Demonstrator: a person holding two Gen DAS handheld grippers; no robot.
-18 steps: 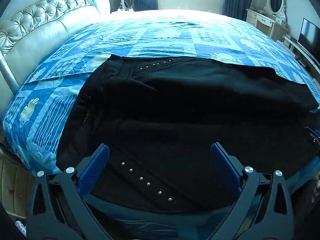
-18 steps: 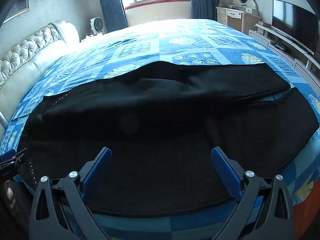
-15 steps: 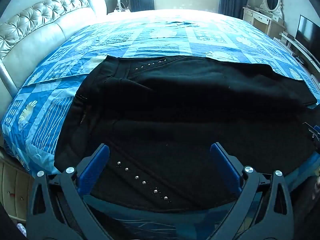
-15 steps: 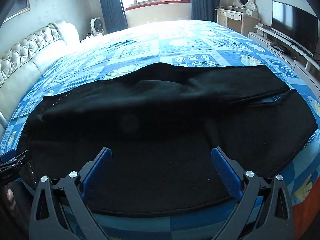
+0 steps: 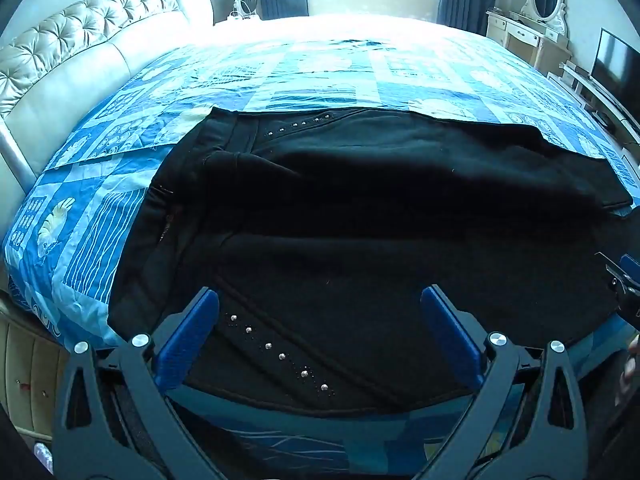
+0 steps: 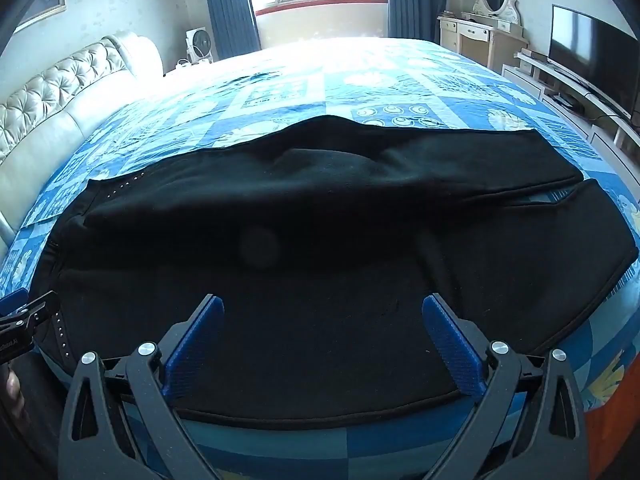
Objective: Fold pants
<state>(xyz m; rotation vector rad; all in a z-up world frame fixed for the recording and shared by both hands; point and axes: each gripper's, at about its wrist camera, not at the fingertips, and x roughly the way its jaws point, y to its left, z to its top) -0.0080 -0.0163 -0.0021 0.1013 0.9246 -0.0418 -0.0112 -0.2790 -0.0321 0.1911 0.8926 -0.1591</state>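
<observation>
Black pants (image 5: 360, 208) lie spread sideways on a blue patterned bedspread (image 5: 320, 72), waist to the left and legs to the right. Rows of silver studs (image 5: 280, 356) mark the pockets. My left gripper (image 5: 320, 304) hovers open over the near waist part, nothing between its blue pads. The right gripper (image 6: 324, 312) stands open above the near leg of the pants (image 6: 320, 248), its pads apart and empty. The two leg ends (image 6: 560, 216) lie at the right, slightly parted. Each gripper's tip shows at the edge of the other's view.
A tufted cream headboard (image 5: 80, 48) runs along the left. At the far right stand a dresser with mirror (image 6: 492, 28) and a television (image 6: 592, 56). A small fan (image 6: 198, 46) and blue curtains sit under the window. The bed's near edge (image 6: 360, 440) is just below the grippers.
Both views have pulled back and tilted up slightly, so the pants sit a little lower in frame. The pants have not moved and both grippers stay open.
</observation>
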